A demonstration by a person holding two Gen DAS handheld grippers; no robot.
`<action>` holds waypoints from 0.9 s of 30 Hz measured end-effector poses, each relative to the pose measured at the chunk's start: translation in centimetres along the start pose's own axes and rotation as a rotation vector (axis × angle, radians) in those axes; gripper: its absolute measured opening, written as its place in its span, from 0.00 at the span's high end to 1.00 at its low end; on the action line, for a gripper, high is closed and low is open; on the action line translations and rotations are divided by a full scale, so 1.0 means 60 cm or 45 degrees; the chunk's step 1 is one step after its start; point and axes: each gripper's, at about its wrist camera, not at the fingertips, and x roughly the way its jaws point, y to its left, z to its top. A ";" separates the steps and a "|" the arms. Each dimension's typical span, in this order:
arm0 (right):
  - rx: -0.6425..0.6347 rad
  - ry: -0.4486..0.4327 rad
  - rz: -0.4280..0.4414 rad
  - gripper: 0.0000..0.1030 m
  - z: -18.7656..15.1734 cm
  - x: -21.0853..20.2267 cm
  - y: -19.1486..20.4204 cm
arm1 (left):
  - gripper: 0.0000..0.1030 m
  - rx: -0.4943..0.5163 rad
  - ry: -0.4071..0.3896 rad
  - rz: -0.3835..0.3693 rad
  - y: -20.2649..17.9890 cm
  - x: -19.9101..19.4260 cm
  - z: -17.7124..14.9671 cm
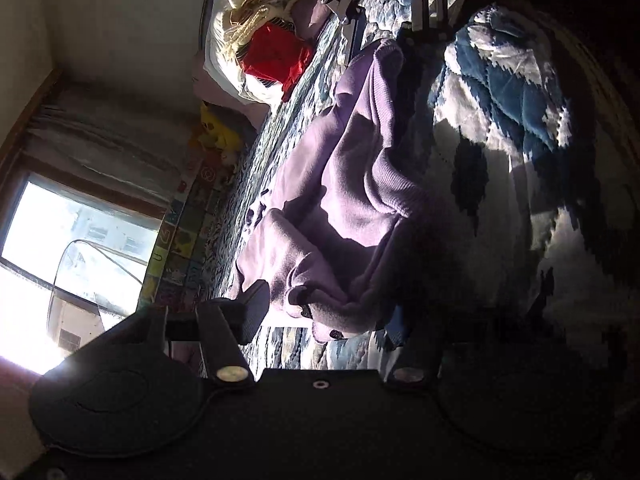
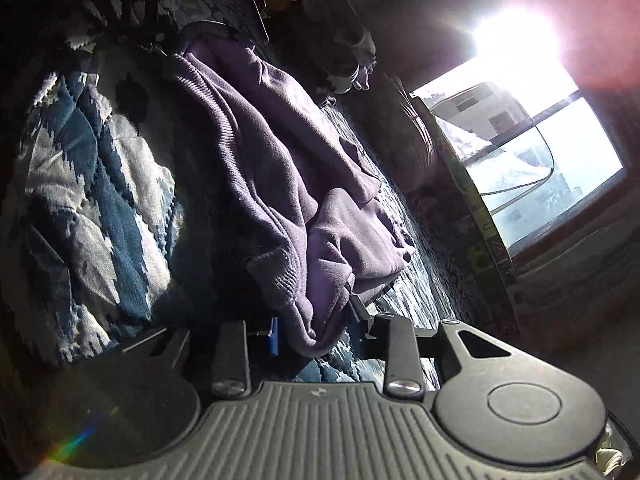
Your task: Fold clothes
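Observation:
A purple sweater [image 1: 352, 168] stretches across a blue and white quilted bedspread [image 1: 512, 92]. In the left wrist view my left gripper [image 1: 328, 316] is shut on a bunched end of it, with cloth filling the gap between the fingers. At the top of that view my right gripper [image 1: 418, 28] meets the sweater's far end. In the right wrist view the right gripper [image 2: 316, 328] is shut on a ribbed edge of the sweater [image 2: 256, 152]. The garment sags between the two grippers in loose folds. The far end in that view is dark, so the left gripper's grip is hidden there.
A heap of clothes with a red piece [image 1: 276, 56] and cream cloth lies at the head of the bed. A yellow plush toy [image 1: 216, 132] sits by the wall. A bright window [image 1: 72, 248] [image 2: 540, 152] runs along the bed's far side, behind a patterned border strip [image 1: 180, 240].

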 end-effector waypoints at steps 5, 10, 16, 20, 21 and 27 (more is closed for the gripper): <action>0.062 0.024 0.017 0.78 0.013 -0.012 -0.010 | 0.74 0.085 0.075 0.002 -0.020 0.005 0.017; 0.076 0.045 0.077 0.79 0.035 -0.071 -0.016 | 0.75 0.055 0.109 -0.030 -0.022 -0.045 0.035; 0.120 0.063 0.223 0.78 0.059 -0.176 -0.042 | 0.75 -0.050 0.077 -0.213 0.002 -0.147 0.066; 0.200 0.013 0.199 0.77 0.078 -0.206 -0.092 | 0.73 -0.230 0.048 -0.311 0.079 -0.164 0.080; 0.246 0.000 0.196 0.77 0.080 -0.204 -0.111 | 0.73 -0.307 0.036 -0.328 0.107 -0.162 0.081; 0.665 -0.072 0.270 0.77 0.066 -0.156 -0.238 | 0.72 -0.799 -0.070 -0.418 0.266 -0.118 0.054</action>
